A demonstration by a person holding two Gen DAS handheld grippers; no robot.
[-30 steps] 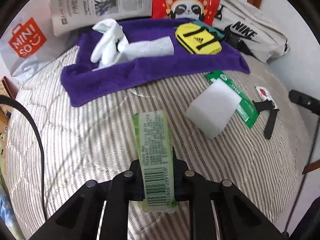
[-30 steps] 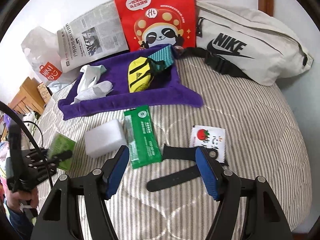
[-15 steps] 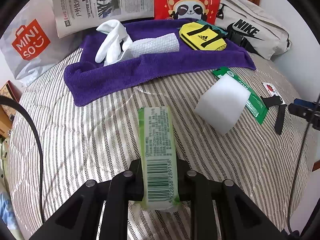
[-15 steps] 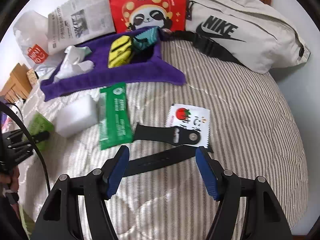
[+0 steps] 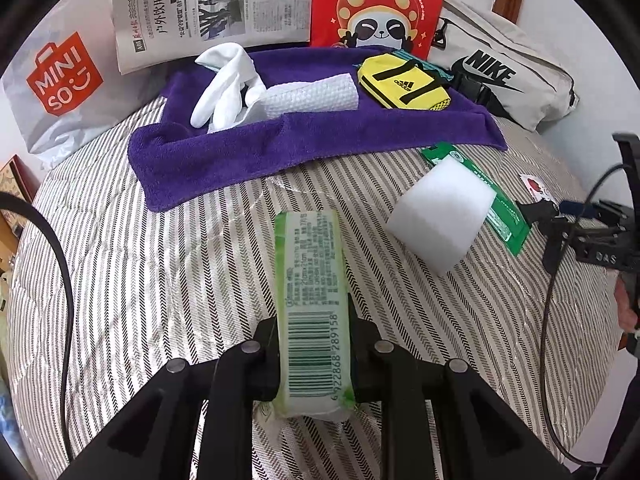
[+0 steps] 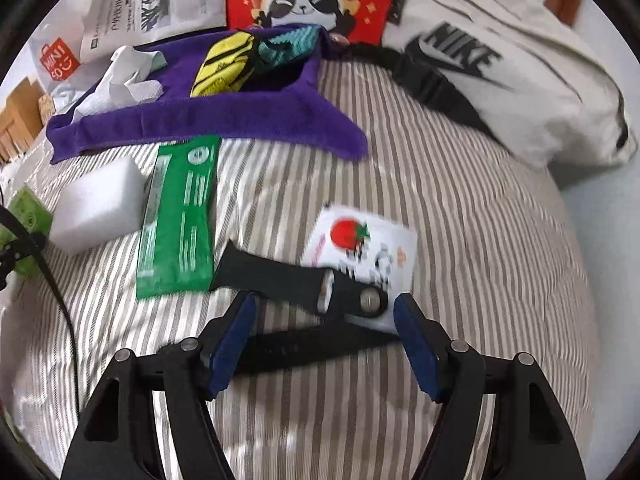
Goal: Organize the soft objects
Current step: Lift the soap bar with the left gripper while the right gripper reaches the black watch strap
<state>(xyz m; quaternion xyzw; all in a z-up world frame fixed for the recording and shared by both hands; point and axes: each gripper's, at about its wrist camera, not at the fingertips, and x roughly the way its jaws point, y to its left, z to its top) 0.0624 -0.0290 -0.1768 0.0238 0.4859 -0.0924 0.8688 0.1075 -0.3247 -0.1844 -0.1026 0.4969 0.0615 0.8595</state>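
Purple towel (image 5: 304, 148), yellow-and-black pouch (image 5: 404, 86), white gloves (image 5: 228, 84), green packet (image 6: 180, 216), grey-striped bed (image 5: 160, 272), red panda bag (image 5: 380, 0).

Readable brands and a barcode number among the things on the bed

A white plastic shopping bag (image 5: 60, 92) reads "MINISO"; the beige fabric waist bag (image 5: 516, 76) reads "NIKE"; the yellow pouch with black straps (image 5: 404, 84) reads "adidas"; the red paper bag with a panda (image 5: 380, 4) shows "Hi"; the green-and-white wrapped tissue pack (image 5: 314, 304) bears a barcode, digits 6922868289158.
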